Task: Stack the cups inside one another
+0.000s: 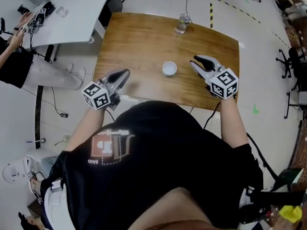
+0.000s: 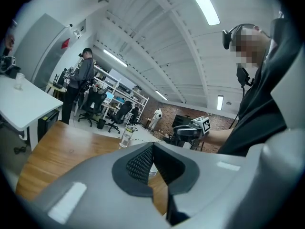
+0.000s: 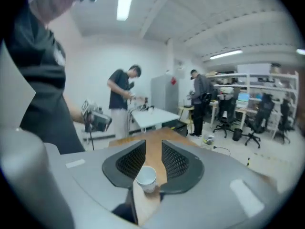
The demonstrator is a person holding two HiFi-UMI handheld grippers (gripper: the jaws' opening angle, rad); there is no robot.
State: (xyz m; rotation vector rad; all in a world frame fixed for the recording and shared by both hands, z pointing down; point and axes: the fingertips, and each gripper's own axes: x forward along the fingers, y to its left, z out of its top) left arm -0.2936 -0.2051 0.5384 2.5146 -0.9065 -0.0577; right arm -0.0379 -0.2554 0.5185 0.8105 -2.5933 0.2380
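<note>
One white cup [image 1: 169, 69] stands upright near the middle of the wooden table [image 1: 139, 42]; whether other cups sit inside it I cannot tell. My right gripper [image 1: 194, 62] hovers just right of it, open and empty. In the right gripper view the cup [image 3: 146, 177] shows through the gap of that gripper [image 3: 153, 149], clear of both pads. My left gripper [image 1: 125, 74] is at the table's near left edge, well left of the cup, shut on nothing. In the left gripper view its pads [image 2: 153, 149] meet in front of the table.
A clear water bottle [image 1: 182, 24] stands at the table's far edge. A white table [image 1: 72, 13] with small items is beyond the far left corner, with a person [image 1: 14, 56] beside it. Office chairs and shelves stand farther back.
</note>
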